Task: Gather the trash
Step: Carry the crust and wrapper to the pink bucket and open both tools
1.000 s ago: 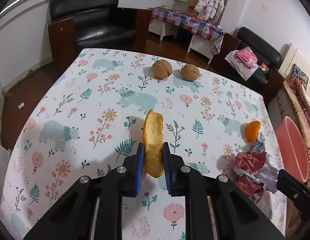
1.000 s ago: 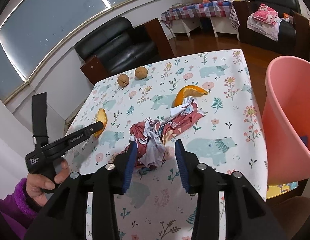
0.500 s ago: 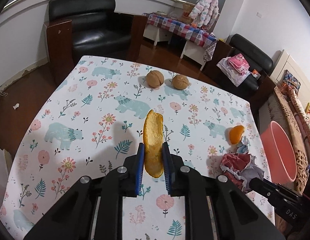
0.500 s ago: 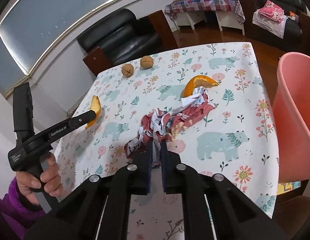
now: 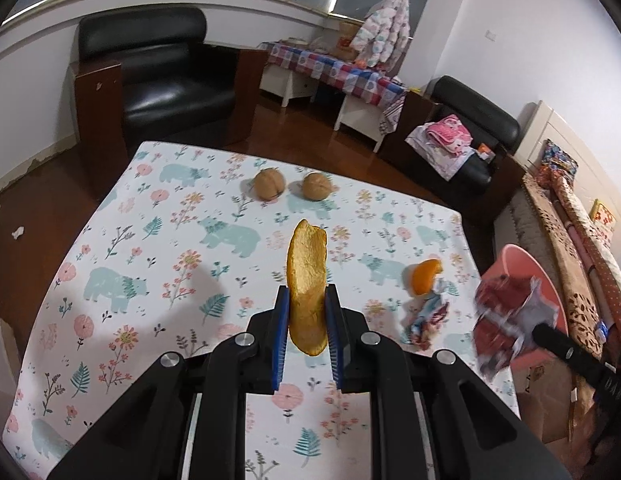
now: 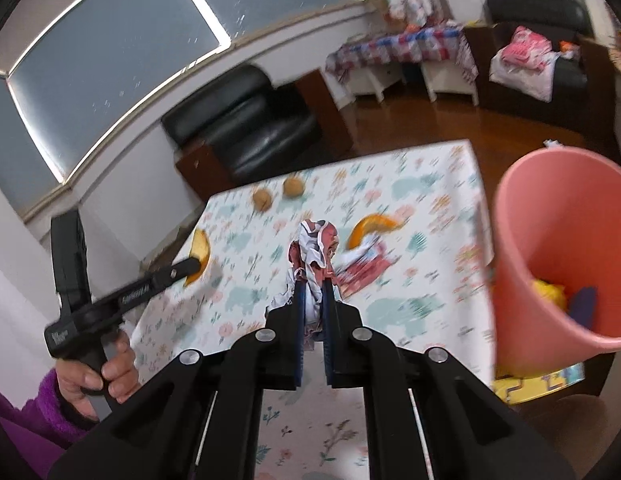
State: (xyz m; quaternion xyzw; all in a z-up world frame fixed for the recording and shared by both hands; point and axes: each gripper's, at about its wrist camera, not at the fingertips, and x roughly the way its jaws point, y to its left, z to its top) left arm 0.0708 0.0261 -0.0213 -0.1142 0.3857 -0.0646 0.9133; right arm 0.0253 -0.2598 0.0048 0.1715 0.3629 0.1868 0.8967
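A: Two walnuts sit side by side near the far edge of the table in the left wrist view, on a cloth printed with bears and flowers. What does the left gripper have?

B: Its blue pads are clamped on a long orange peel, held upright above the cloth. To the right lie a second peel piece and, touching its near side, a crumpled wrapper. Further right, the other gripper carries a red and white wrapper wad in front of the pink bin.

A: And the room?

B: A black leather armchair stands past the table on a dark wood floor, with a checked-cloth side table to the right of it.

A: Now the right wrist view.

B: It is blurred. The right gripper is pinched closed on the wad, which sticks up between its fingers, clear of the cloth. The bin stands just beside the table's right edge, with yellow and dark blue things inside. At the left, a hand in a purple sleeve holds the other gripper with its peel over the table's left edge. A curved window runs along the far wall.
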